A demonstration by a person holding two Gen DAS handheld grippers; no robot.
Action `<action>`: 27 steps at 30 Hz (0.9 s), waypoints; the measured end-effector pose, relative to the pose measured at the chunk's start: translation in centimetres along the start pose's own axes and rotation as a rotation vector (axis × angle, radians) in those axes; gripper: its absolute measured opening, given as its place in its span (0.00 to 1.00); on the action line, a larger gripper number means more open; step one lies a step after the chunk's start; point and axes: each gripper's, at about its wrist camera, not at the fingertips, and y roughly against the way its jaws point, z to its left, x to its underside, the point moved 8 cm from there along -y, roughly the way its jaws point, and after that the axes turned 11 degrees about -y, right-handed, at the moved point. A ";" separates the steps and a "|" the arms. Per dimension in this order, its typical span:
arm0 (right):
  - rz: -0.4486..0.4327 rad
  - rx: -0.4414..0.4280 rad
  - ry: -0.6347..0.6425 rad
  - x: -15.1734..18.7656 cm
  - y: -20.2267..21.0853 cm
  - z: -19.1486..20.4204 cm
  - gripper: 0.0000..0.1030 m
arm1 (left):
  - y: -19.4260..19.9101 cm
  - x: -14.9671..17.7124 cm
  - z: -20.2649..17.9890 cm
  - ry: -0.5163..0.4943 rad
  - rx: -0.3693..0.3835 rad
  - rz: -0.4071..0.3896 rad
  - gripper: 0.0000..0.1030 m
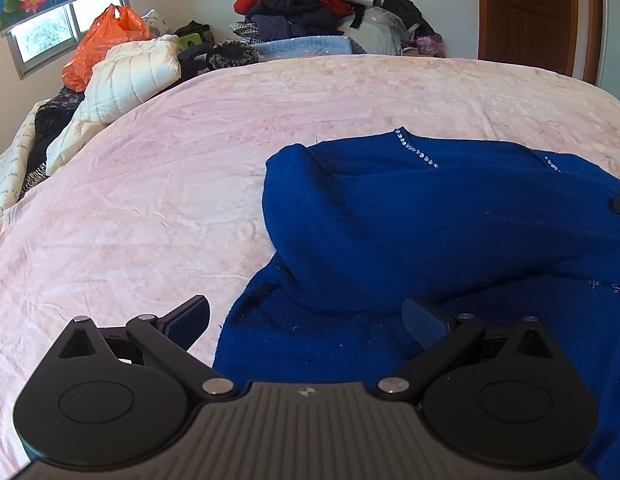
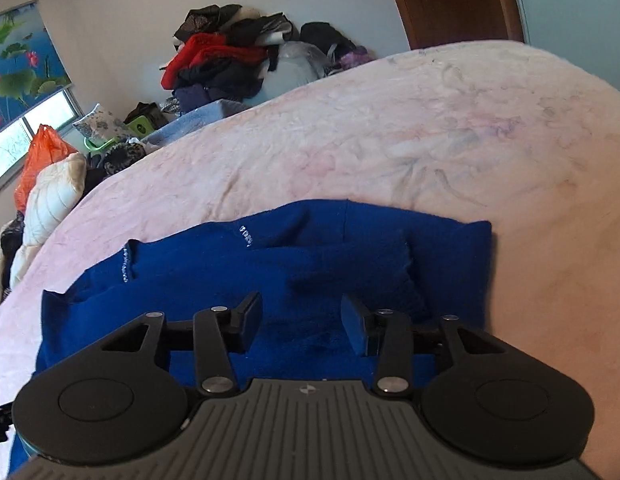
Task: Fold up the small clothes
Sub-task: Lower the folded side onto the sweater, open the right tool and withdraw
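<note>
Right gripper (image 2: 300, 324): jaws parted about halfway, nothing pinched between the pads; angled down over the blue sweater (image 2: 270, 272), the knit lying directly beneath and ahead of both fingers.

Left gripper (image 1: 306, 320): jaws spread wide, holding nothing. Its left finger (image 1: 188, 320) hangs over bare bedding; its right finger (image 1: 424, 322) sits above the sweater's near edge, so the garment's left border runs between the two.

Blue sweater (image 1: 430, 220): partly folded, one layer doubled over another, a line of small sparkling studs along the neckline; lies on the pink blanket (image 1: 150, 200), toward the near side of the bed.

Background, well apart from both tools: cream quilted jacket (image 1: 130, 76), orange plastic bag (image 1: 102, 46), heap of clothes (image 1: 302, 4) against the far wall, brown wooden door (image 1: 530, 12).
</note>
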 end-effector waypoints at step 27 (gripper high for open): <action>0.093 0.205 0.661 9.9 22.9 -4.1 0.84 | 4.5 1.8 -0.9 -0.020 0.101 -0.030 1.00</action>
